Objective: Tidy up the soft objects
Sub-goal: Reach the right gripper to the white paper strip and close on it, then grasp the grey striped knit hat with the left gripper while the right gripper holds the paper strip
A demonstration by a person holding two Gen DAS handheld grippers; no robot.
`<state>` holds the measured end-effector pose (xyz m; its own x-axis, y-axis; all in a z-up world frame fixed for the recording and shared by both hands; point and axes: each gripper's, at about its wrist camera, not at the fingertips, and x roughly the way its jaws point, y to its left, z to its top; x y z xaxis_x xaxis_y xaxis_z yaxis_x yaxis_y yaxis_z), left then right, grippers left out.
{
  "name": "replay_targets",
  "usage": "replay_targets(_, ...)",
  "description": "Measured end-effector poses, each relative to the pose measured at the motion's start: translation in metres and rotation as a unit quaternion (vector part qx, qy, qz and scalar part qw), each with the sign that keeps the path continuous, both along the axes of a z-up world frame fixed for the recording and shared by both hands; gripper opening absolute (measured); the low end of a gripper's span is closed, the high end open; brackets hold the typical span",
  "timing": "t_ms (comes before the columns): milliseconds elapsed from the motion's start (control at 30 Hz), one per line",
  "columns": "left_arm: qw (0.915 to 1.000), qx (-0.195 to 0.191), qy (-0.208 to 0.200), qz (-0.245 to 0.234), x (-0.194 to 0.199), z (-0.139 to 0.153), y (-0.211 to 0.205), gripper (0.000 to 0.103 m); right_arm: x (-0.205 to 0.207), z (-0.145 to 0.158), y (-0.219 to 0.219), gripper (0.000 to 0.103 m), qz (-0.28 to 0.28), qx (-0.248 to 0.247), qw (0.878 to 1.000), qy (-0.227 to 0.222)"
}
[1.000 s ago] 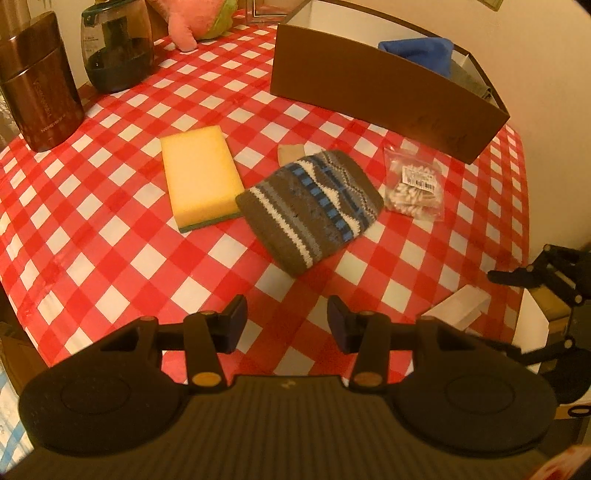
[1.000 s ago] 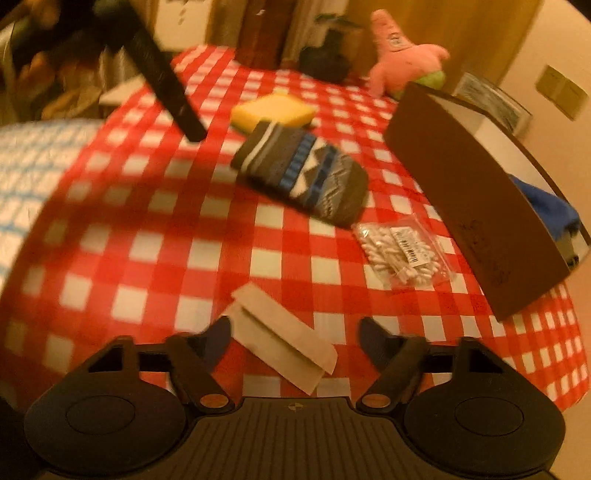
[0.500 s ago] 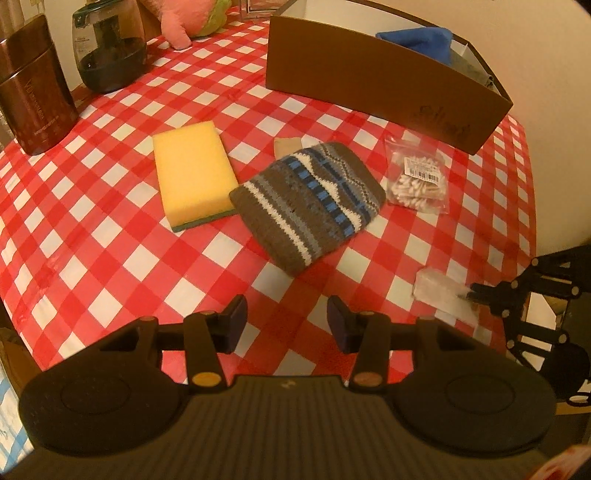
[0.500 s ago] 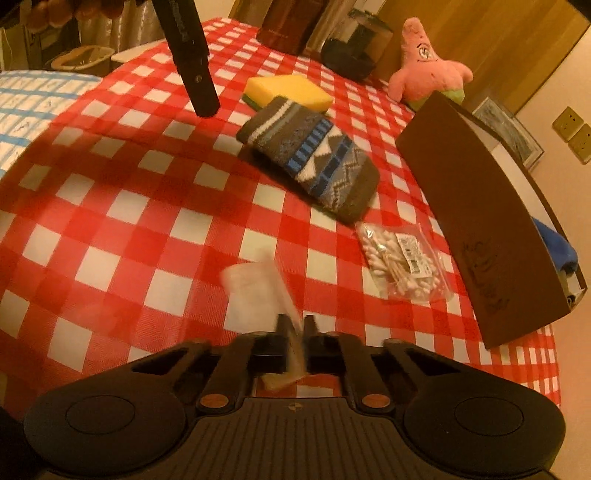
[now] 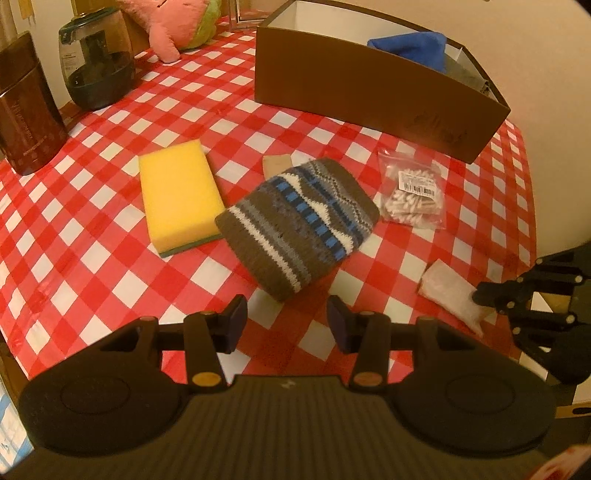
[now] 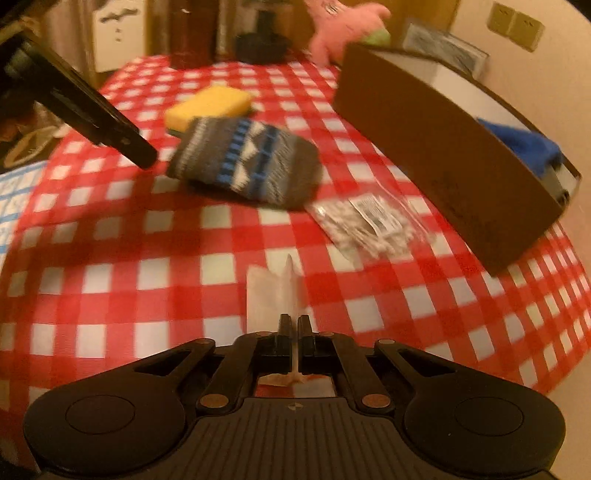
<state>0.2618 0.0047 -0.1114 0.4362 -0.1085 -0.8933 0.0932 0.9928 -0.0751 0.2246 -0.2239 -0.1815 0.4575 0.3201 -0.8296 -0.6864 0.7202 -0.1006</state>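
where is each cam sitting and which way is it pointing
Left wrist: on the open left gripper, above the table's near edge, facing the knit pouch and brown box.
Right wrist: on the right gripper, shut on a clear packet, facing the box.
Both show the sponge and cotton swab bag.

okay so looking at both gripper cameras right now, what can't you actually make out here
- Brown box contents: its near wall hides all but a blue cloth, both views.
- Label on the cotton swab bag: motion-blurred in the right view, too small in the left.
- Pale packet in the right hand-held gripper: blurred, contents unreadable.
- Pink plush: cut off by the top edge.
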Motion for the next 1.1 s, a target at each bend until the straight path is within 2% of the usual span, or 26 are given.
replay_targets(100,1.0,0.001,0.001,-0.002,0.001,-0.001,-0.001,0.044,0.001,-0.003,-0.001,0.001,-0.001,0.006,1.0,0.004)
replay_targets(333,1.0,0.001,0.003,0.002,0.004,-0.003,0.0,0.044,0.013,-0.005,-0.008,0.005,-0.016,0.041,0.998,0.048)
replay_targets(600,1.0,0.004,0.001,0.001,0.007,-0.004,0.002,0.044,0.012,-0.013,0.001,0.005,0.003,0.034,0.999,0.038)
replay_targets(700,1.0,0.007,-0.004,-0.002,0.01,-0.004,0.002,0.045,0.012,-0.008,0.0,0.001,0.012,0.046,0.999,0.025)
replay_targets(933,0.9989,0.02,-0.033,-0.025,0.023,-0.001,0.002,0.06,0.018,0.015,-0.009,0.001,-0.017,0.073,0.997,0.005)
replay_targets(1100,0.9971,0.014,-0.05,-0.055,0.044,-0.003,0.004,0.064,0.026,0.03,-0.019,0.001,-0.056,0.099,0.993,0.002)
